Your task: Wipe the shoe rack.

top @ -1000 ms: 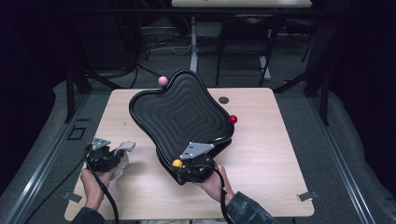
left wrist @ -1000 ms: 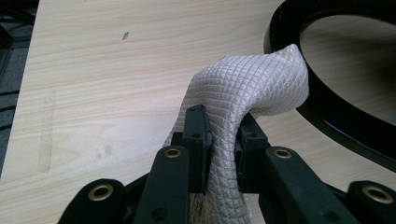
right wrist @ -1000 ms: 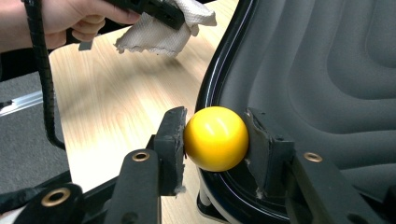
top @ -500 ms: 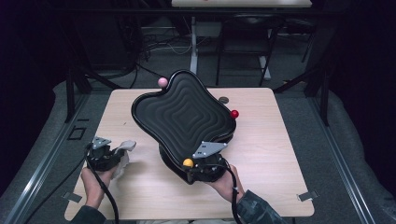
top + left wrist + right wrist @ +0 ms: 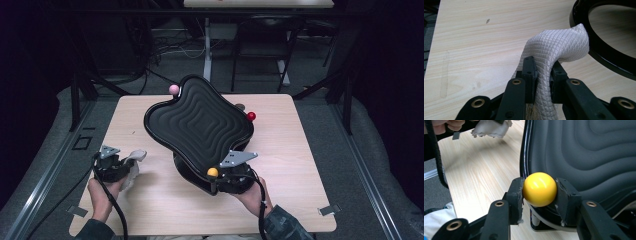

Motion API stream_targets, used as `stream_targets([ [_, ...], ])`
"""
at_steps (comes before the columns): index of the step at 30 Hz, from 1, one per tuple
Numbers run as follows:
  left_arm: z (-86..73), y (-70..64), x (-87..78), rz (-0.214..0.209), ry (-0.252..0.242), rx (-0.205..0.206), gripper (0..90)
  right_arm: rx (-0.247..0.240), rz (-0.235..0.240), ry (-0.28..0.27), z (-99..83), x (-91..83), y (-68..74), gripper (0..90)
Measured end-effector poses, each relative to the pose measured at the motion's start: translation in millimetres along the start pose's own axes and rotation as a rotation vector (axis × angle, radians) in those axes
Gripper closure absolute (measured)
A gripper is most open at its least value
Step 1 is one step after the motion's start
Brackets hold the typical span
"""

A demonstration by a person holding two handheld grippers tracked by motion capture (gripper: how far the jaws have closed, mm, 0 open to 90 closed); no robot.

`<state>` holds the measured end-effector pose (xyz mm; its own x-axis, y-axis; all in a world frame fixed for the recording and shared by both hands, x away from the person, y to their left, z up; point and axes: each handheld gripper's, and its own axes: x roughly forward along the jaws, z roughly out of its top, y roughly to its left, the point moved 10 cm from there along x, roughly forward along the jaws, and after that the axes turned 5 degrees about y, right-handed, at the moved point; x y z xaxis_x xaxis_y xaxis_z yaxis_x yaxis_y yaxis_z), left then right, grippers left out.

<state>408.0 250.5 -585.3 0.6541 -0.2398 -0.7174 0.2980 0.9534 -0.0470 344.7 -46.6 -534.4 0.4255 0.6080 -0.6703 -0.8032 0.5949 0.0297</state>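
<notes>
A black wavy-edged tray (image 5: 200, 122) with ridged rings stands tilted on the wooden table (image 5: 150, 200), its near corner raised. At its corners sit ball knobs: pink (image 5: 174, 89), red (image 5: 251, 116) and yellow (image 5: 213, 172). My right gripper (image 5: 220, 176) is shut on the yellow knob (image 5: 539, 189), one jaw on each side, with the tray (image 5: 584, 152) just beyond. At the table's front left, my left gripper (image 5: 120, 167) is shut on a white quilted cloth (image 5: 551, 60), which bulges up between the jaws near the tray's black rim (image 5: 599, 53).
A small dark round object (image 5: 240, 106) lies on the table behind the tray. Black frame legs and cables stand on the floor beyond the far edge. In the right gripper view the other hand and white cloth (image 5: 490, 128) are at the upper left.
The tray has swung and tilted further, its near corner with the yellow knob moving right and toward me with my right gripper. The left gripper and cloth stayed put.
</notes>
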Motion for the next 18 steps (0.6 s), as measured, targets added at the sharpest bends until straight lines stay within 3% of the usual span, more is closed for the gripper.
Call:
stream_targets([
  [11, -0.2, -0.3, 0.4, -0.001, 0.004, 0.005, 77.8, 0.049, -0.046, 0.003, -12.4, -14.5, -26.5, 59.5],
  [18, -0.3, -0.7, 0.9, 0.000, 0.006, 0.004, 77.6, 0.088, -0.107, 0.008, -20.3, -21.9, -47.7, 59.2],
])
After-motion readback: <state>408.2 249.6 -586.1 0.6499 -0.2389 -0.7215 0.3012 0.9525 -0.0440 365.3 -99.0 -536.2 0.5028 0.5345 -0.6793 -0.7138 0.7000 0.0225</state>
